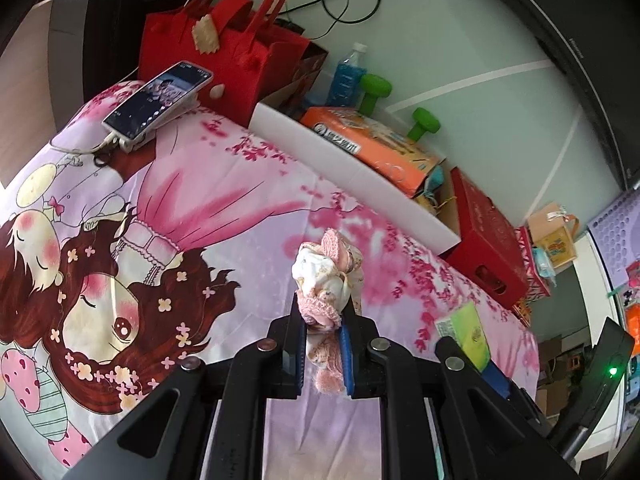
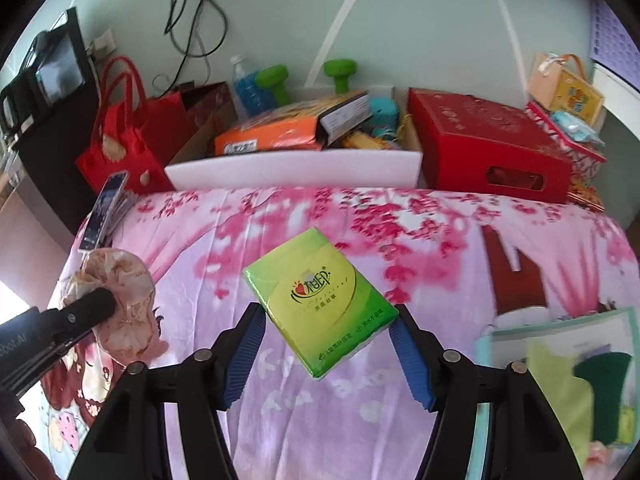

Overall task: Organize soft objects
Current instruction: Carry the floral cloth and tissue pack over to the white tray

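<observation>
Two grippers, both loaded. Left gripper (image 1: 323, 354) is clamped on a bunched pink-and-cream knit cloth (image 1: 327, 276), held up above the printed bedsheet (image 1: 224, 184). Right gripper (image 2: 326, 342) has its jaws wide w/ a green tissue pack (image 2: 320, 300) between the pads, corners touching, pack tilted.

Risks, my read: the pack is pinched by its corners only, so it could twist out & drop; loose cloth ends hang below the jaws & may slip.

Room: sheet mid-area is open. Far edge is crowded by the white tray (image 2: 294, 172), red box (image 2: 488, 144) & red felt bag (image 1: 224, 48); phone (image 1: 158, 98) sits at the left corner.
</observation>
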A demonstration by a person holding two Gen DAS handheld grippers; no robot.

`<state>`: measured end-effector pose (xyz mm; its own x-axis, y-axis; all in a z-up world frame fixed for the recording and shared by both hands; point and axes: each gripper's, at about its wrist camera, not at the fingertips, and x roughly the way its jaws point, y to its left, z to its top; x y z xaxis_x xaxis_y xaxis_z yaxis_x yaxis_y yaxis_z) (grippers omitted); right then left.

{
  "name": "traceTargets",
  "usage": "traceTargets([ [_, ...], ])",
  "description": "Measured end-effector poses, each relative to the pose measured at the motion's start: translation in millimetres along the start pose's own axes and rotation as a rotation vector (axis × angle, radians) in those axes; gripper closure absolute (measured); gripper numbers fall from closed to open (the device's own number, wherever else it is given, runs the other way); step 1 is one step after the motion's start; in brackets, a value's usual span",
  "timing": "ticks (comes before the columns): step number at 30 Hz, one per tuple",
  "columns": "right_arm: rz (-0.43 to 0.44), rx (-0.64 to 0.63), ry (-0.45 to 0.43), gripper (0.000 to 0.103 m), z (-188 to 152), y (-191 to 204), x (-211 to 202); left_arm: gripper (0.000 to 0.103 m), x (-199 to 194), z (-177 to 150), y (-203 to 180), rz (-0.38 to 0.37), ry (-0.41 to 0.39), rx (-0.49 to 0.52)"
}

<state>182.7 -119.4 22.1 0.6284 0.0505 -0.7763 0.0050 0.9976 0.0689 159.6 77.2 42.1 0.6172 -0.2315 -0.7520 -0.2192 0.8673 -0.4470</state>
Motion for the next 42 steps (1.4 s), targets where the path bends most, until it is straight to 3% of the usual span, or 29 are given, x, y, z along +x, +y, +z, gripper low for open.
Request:
traceTargets([
  [8, -0.067, 0.061, 0.03, 0.041, 6.1, -26.1, -29.2, 0.088, -16.6, -5.9, -18.6, -0.044, -0.019, 0.037],
  [12, -0.096, 0.042, 0.02, 0.048, 3.8, -31.8, -43.0, 0.088, -17.7, -13.8, -30.5, -0.06, -0.01, 0.069],
  [20, -0.038, 0.045, 0.069, 0.048, -2.2, -37.1, -31.1, 0.088, -2.5, -21.1, -25.8, -0.014, 0.03, 0.059],
  [30, 0.057, -0.029, 0.179, 0.047, -17.7, -8.6, 7.2, 0.088, 12.8, -28.4, 1.7, 0.053, 0.081, -0.004],
  [34, 0.081, -0.055, 0.216, 0.036, -24.2, 1.3, 21.1, 0.088, 17.3, -30.9, 10.8, 0.066, 0.098, -0.028],
  [42, 0.083, -0.092, 0.257, 0.028, -33.9, 10.5, 41.8, 0.088, 25.3, -32.0, 20.5, 0.072, 0.118, -0.064],
])
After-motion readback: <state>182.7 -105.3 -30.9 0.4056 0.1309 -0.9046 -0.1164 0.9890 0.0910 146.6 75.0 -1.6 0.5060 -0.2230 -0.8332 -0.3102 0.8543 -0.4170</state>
